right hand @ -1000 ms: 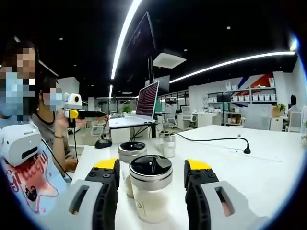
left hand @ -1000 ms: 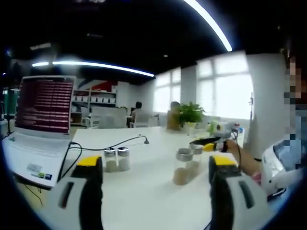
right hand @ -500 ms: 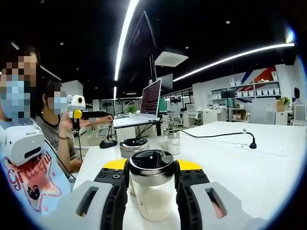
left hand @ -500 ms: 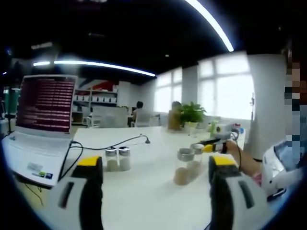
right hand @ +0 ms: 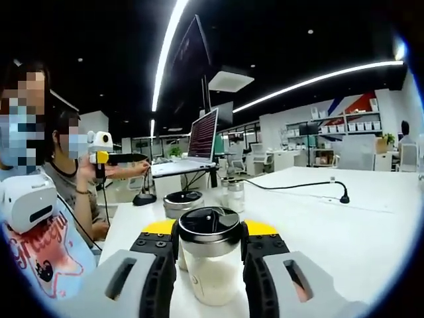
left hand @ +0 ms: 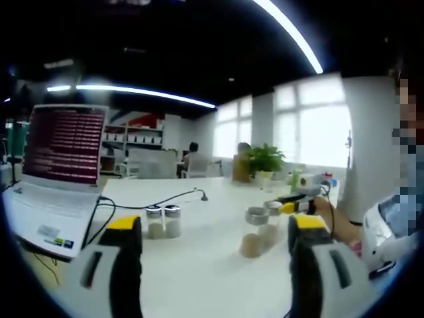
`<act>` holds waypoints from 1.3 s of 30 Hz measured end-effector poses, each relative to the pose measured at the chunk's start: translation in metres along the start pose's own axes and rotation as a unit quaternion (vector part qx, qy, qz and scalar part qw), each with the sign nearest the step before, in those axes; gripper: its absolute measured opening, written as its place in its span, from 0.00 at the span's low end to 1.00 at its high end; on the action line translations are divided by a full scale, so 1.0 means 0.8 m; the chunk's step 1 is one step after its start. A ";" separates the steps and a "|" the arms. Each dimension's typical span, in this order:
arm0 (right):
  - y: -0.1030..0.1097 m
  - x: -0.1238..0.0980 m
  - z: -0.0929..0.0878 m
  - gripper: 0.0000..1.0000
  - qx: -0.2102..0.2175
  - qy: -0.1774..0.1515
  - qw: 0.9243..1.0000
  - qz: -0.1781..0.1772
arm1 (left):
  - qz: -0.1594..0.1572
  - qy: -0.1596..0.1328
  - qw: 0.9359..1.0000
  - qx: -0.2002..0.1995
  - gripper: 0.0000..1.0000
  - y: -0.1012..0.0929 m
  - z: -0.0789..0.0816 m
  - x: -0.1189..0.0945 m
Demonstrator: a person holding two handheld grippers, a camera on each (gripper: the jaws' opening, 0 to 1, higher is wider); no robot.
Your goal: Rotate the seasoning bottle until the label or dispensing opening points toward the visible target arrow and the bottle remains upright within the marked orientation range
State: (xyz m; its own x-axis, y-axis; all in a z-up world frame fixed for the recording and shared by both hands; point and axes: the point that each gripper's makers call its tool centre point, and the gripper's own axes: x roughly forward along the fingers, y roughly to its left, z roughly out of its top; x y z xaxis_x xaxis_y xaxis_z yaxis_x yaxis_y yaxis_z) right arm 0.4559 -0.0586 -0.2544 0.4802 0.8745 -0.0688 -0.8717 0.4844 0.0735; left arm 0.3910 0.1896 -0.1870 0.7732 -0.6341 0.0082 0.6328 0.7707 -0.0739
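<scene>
Seasoning bottle (right hand: 210, 262) stands upright at lower centre of the right gripper view, a clear jar of pale powder with a black, chrome-rimmed cap. The right gripper (right hand: 209, 246) is clamped on it — both yellow-tipped jaws press against the cap's rim from either side. Its base rests on the white table (right hand: 344, 232). Whether any label or opening faces a given way cannot be told.

Just behind it, slightly left, sits a second jar (right hand: 182, 204) with a similar dark cap. Farther back, two small shakers (right hand: 230, 193) stand side by side near a black cable (right hand: 291, 189) that runs right across the table. A laptop (right hand: 192, 149) with a red-lit screen sits beyond them at centre frame. At left a person in a light printed shirt (right hand: 36, 238) is partly visible.

In the left gripper view the left gripper (left hand: 215, 232) hangs over the table with its jaws spread wide, nothing between them. Between the jaws, farther off, the shakers (left hand: 162, 220) appear left of centre and the two jars (left hand: 258, 230) right of centre. The right gripper (left hand: 295, 205) reaches in from the right toward the jars. The laptop (left hand: 56, 172) fills the left side — open, screen facing the camera. A potted plant (left hand: 264, 158) stands at the table's far edge, below bright windows.
</scene>
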 end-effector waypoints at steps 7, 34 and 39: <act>0.000 0.001 -0.001 0.36 0.001 0.011 1.000 -0.027 | 0.001 0.002 1.000 0.000 0.97 0.002 -0.001 -0.001; 0.010 -0.026 0.039 0.62 -0.034 -0.021 0.994 -0.097 | -0.009 -0.003 1.000 0.002 0.95 -0.002 0.002 0.002; 0.021 -0.040 0.035 0.57 -0.044 0.002 0.993 -0.114 | 0.014 -0.077 0.997 0.000 0.92 -0.002 0.041 0.001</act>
State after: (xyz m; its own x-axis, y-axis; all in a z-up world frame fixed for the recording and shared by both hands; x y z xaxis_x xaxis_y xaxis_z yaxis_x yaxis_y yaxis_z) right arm 0.4287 -0.0775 -0.2234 0.6658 0.7421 -0.0781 -0.7456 0.6657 -0.0308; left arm 0.3915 0.1898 -0.1545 0.7878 -0.5953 0.1583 0.6109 0.7880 -0.0769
